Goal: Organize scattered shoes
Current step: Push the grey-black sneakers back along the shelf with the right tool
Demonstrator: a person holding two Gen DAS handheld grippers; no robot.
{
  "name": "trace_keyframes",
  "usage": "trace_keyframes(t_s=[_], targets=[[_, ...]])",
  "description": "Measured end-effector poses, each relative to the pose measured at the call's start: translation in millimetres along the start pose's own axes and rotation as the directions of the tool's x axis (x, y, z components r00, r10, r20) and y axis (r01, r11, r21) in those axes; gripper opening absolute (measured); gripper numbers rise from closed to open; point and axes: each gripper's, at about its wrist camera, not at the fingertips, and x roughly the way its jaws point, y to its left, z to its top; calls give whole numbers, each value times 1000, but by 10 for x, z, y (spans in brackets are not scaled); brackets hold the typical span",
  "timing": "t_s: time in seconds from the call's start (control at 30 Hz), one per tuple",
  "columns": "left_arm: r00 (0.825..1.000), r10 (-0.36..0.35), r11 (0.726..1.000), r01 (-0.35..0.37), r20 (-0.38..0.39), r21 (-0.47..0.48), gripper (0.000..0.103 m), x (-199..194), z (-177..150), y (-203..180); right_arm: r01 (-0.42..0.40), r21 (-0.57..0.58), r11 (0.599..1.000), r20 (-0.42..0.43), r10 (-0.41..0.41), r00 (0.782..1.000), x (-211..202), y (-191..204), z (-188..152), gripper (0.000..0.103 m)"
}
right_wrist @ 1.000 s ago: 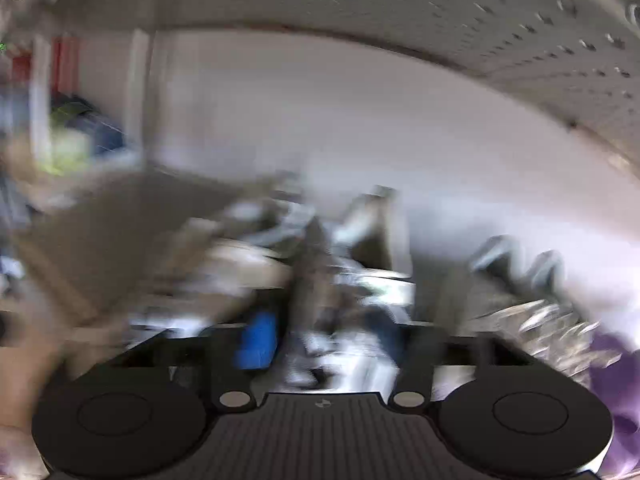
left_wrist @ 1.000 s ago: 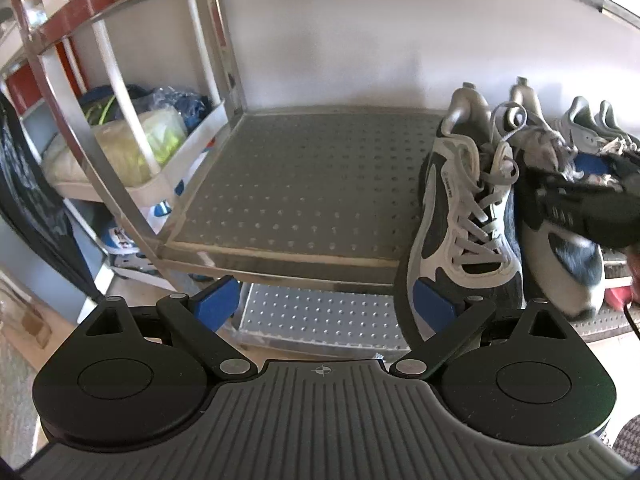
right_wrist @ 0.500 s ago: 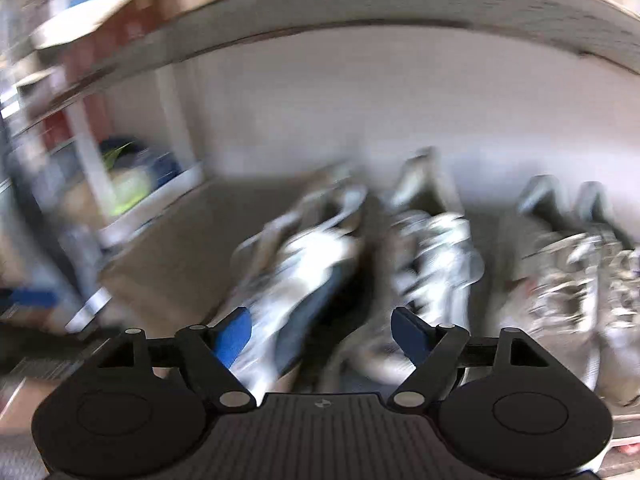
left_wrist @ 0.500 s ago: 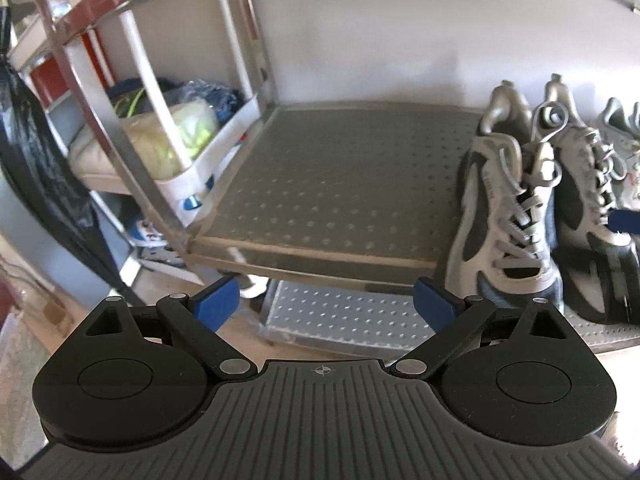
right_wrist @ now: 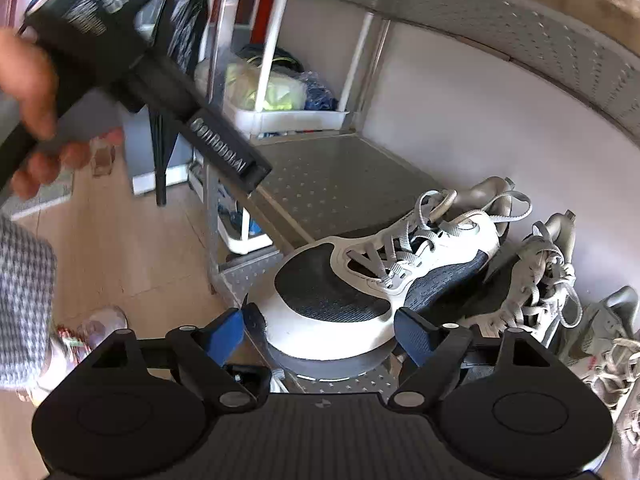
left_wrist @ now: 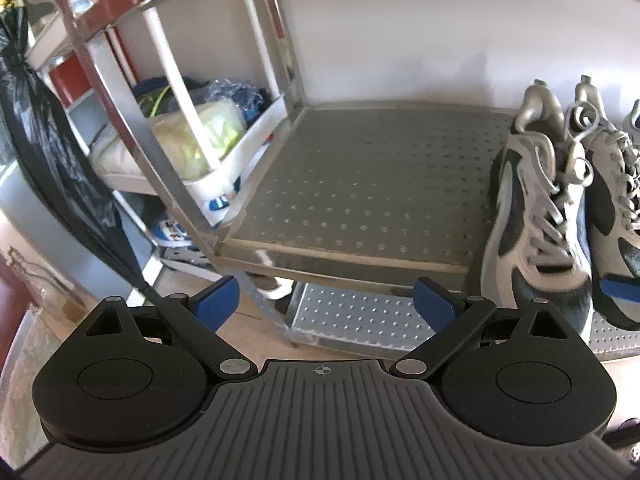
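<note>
Two sneakers [right_wrist: 384, 280] sit paired just ahead of the right hand-held gripper [right_wrist: 318, 334], whose jaws are opening around nothing, so it should draw straight back off the shelf [right_wrist: 340, 176].

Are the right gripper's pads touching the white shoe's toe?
Cannot tell. In the right wrist view the opening right gripper straddles the white shoe; the left pad seems slightly clear, the right pad overlaps the toe.
</note>
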Motion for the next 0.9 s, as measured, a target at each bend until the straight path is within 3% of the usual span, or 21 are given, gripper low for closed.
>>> trace_keyframes(t_s=[0.23,0.4,0.5,0.57,0.67,0.73,0.9], targets=[[999,-29,999,29,-14,15,98,-15,-9,-75,106,115,988,-34,-102,994,160,-248,91,75],[998,-50,998,51,-35,41,98,-18,-42,-189,102,266,959,32,-115,993,-75,-449,108,82],[997,-59,997,61,-49,47,98,-4,-67,-261,159,383,910,35,-187,982,-116,-680,62,83],[996,-68,996,71,-56,53,98,3,-77,-316,171,492,854,3,-198,980,-62,-895,2,81],[992,-116,989,120,-50,83,98,-21,-78,-432,180,556,811,-22,-202,979,-2,-1075,-29,69],[986,-165,979,168,-40,119,98,-56,-79,-522,204,533,821,-41,-216,975,27,-1122,2,62],[956,-291,919,289,-34,267,97,-201,-120,-796,237,447,863,-122,-204,971,88,-1192,53,61]])
